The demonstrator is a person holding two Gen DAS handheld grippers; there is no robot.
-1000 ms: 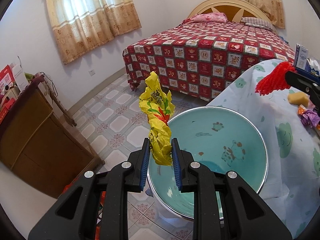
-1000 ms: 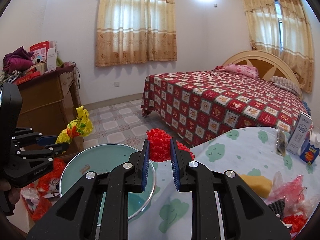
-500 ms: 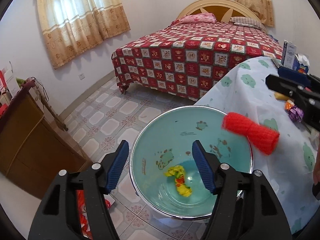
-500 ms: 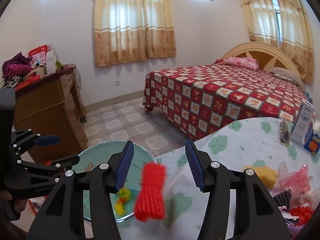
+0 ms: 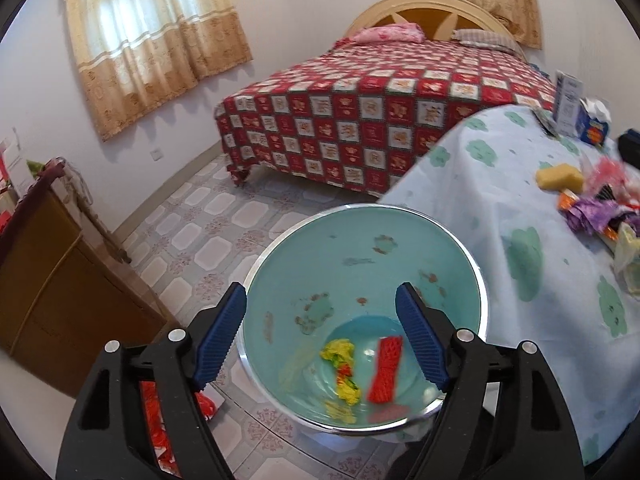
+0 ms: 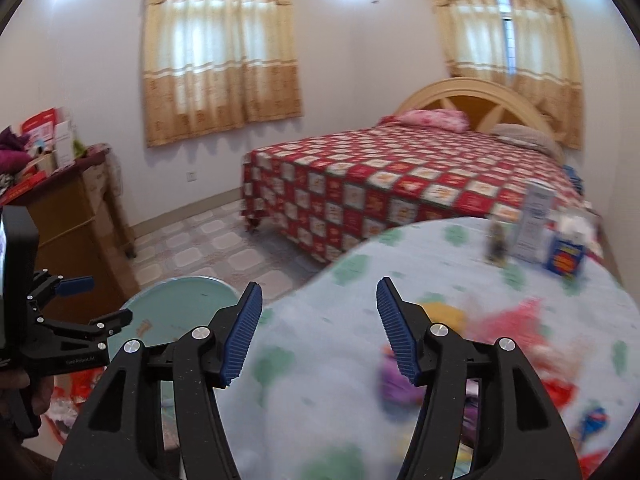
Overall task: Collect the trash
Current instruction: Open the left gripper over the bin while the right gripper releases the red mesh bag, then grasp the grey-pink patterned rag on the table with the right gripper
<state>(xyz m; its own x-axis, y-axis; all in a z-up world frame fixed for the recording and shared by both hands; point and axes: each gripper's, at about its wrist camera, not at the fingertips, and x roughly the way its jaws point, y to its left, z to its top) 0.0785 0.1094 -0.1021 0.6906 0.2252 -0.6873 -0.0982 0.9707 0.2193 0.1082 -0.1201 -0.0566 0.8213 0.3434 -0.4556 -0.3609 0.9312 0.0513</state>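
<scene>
A teal bin with a metal rim stands on the floor beside the table. A yellow wrapper and a red mesh roll lie at its bottom. My left gripper is open and empty above the bin. My right gripper is open and empty over the table with the light blue cloth. Blurred trash lies ahead of it: a yellow sponge, pink plastic and a purple wrapper. The same pile shows in the left wrist view. The bin also shows in the right wrist view.
A bed with a red checked cover stands behind the table. A wooden cabinet is at the left. A white carton and a blue box stand at the table's far edge. Red bags lie on the floor.
The left gripper opened and the yellow wrapper fell into the bin. The right gripper opened and the red mesh roll dropped into the bin too. The right gripper has swung right over the table.
</scene>
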